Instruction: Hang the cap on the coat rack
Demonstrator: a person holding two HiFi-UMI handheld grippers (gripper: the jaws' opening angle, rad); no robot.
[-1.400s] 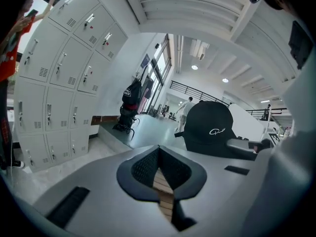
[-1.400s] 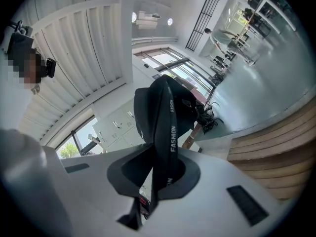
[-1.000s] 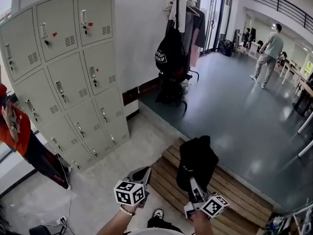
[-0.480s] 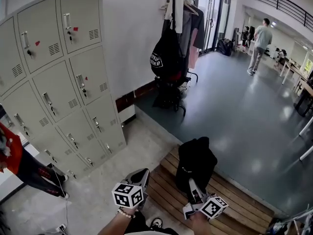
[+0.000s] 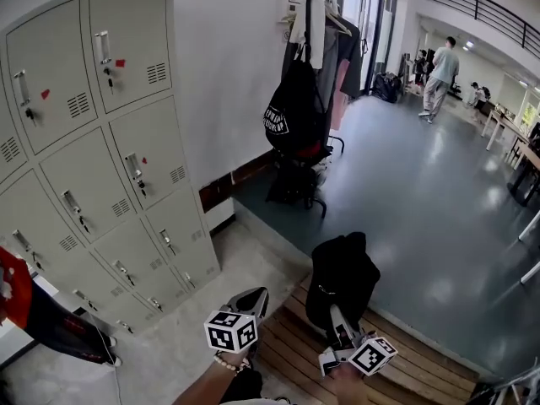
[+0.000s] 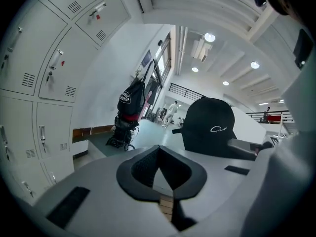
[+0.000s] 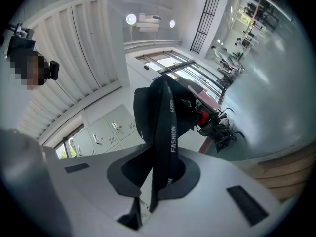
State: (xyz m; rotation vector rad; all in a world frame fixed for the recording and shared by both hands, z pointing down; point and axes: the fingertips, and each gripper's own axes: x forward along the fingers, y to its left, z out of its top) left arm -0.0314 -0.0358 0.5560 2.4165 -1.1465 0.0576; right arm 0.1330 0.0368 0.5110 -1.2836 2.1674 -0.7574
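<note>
– Right gripper (image 7: 153,177): jaws narrow, pinched on the strap of the black cap (image 7: 159,111). Left gripper (image 6: 160,168): jaws together, nothing between them.

– Cap against the coat rack (image 5: 323,15)?

– Well apart. The cap (image 5: 340,277) is in the air over the wooden step (image 5: 413,344), with open grey floor (image 5: 405,192) between it and the rack.

– Likely trouble?

– Three things, by my reading. The hold is on a thin strap only, so a swing could pull it through the pads. The rack is crowded with a backpack (image 5: 293,112) and clothes (image 5: 331,45), and I can pick out no free hook from here, so the cap may end up draped on fabric and slide off. The step's edge underfoot is a trip risk.

– What does each view add?

– The head view alone gives the gap to the rack and both grippers side by side. The right gripper view alone shows the strap running between the pads. The left gripper view shows the cap's (image 6: 210,127) front panel with its white stitched mark, unseen elsewhere.
</note>
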